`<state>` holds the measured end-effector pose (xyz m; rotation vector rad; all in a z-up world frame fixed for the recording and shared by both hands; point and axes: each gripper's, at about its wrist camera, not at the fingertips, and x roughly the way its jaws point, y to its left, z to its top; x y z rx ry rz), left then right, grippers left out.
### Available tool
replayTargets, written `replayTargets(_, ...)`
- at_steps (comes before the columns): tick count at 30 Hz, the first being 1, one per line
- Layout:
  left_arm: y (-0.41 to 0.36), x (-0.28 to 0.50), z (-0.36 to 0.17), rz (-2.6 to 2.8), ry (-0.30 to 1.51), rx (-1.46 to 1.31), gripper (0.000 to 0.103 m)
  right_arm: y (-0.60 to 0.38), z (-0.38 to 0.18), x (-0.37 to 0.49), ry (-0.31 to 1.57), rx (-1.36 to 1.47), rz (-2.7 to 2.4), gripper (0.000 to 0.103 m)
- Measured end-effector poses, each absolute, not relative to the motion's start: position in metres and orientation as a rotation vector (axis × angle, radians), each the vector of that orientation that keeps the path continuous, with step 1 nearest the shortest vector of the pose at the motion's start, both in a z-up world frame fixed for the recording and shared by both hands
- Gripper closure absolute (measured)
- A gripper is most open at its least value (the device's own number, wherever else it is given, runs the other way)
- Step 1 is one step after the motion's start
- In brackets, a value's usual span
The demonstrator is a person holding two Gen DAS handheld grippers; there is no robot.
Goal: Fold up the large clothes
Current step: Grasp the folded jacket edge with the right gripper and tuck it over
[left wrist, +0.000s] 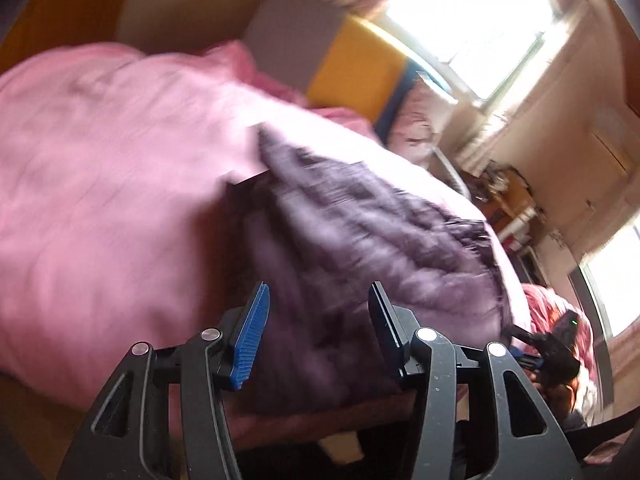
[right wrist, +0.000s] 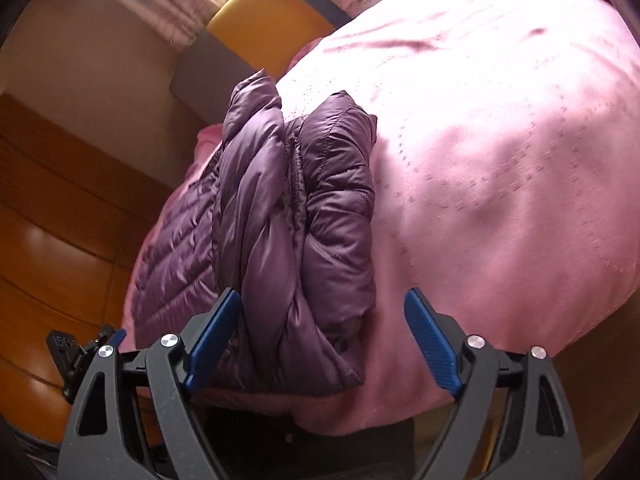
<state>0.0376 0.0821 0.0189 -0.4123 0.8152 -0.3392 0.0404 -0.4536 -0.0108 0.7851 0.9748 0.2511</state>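
Both tongs gape empty: left tongs [left wrist: 318, 330] and right tongs [right wrist: 322, 336] over the folded purple puffer jacket [right wrist: 296, 216]. Puffy filling may spring it open on the pink bed cover [right wrist: 500, 160].

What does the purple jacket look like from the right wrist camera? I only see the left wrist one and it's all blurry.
Observer: The purple jacket is sharp there. It is folded into a puffy bundle and lies on the pink bedspread, near the bed's edge.
Operator: Is the right gripper grabbing it?
Observer: No. The right gripper has its jaws wide open, and the pads are not pressing the jacket.
Operator: Can you see a zip?
Observer: Yes, the zip runs down the middle of the bundle.
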Motion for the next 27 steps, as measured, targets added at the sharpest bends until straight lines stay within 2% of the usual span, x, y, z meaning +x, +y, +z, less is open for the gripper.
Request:
replayTargets(2,0.058,0.057,0.023,-0.398,0.807,-0.389,0.053,-0.453,-0.017,0.048,0.979,0.819,0.264,0.010)
replayTargets(11,-0.042,0.123,0.010,-0.493,0.887,-0.299,0.053,-0.461,-0.036,0.068,0.995,0.913,0.323,0.002)
replayTargets(20,-0.069,0.124,-0.016,-0.463,0.879,-0.165,0.053,-0.487,-0.058,0.085,1.000,0.956,0.419,0.002)
replayTargets(27,-0.069,0.113,-0.005,-0.490,0.853,-0.188,0.053,-0.487,-0.063,0.086,1.000,0.906,0.431,0.002)
